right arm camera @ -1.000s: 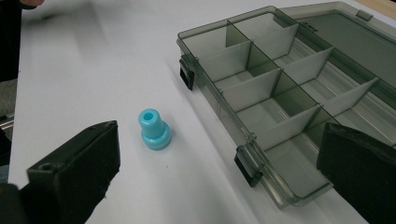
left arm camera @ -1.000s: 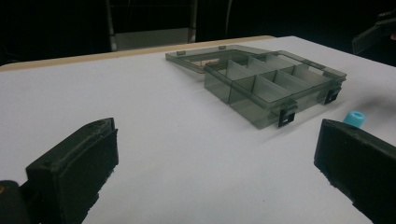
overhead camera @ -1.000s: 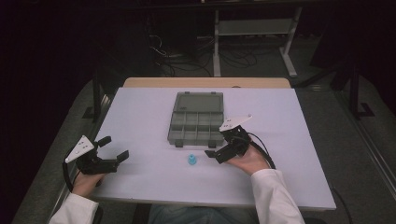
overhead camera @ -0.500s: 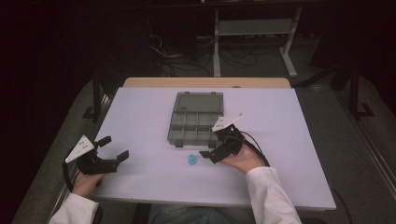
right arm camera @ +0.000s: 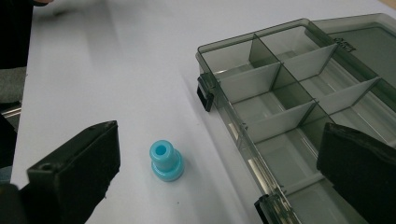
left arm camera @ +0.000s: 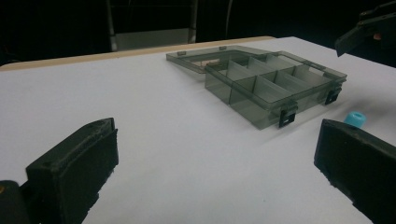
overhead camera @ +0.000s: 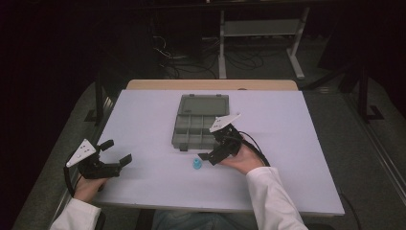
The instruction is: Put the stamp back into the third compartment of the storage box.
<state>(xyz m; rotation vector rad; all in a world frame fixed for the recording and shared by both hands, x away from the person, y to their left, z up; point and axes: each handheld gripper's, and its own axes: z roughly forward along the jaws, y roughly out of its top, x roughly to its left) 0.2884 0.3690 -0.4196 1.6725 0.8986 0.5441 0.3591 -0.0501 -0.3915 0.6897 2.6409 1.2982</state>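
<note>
A small light-blue stepped plastic piece (overhead camera: 197,164) stands upright on the white table, just in front of the open grey compartment box (overhead camera: 198,122). My right gripper (overhead camera: 209,154) hovers low beside the box's near edge, open. In the right gripper view the blue piece (right arm camera: 166,161) lies between and ahead of the wide jaws of my right gripper (right arm camera: 215,184), with the box (right arm camera: 289,102) to its right, its compartments bare. My left gripper (overhead camera: 116,152) rests open near the table's front left. In the left gripper view, my left gripper (left arm camera: 215,186) faces the box (left arm camera: 275,84) and blue piece (left arm camera: 355,119).
The white table (overhead camera: 143,120) has bare surface left and right of the box. The box's lid (overhead camera: 203,103) lies flat open on the far side. Beyond the table stand dark floor cables and a metal frame (overhead camera: 258,28). The right gripper's jaw (left arm camera: 369,30) shows at the top right.
My right gripper has moved left and toward the front, from the box's right corner to beside the blue piece. The left gripper has stayed still.
</note>
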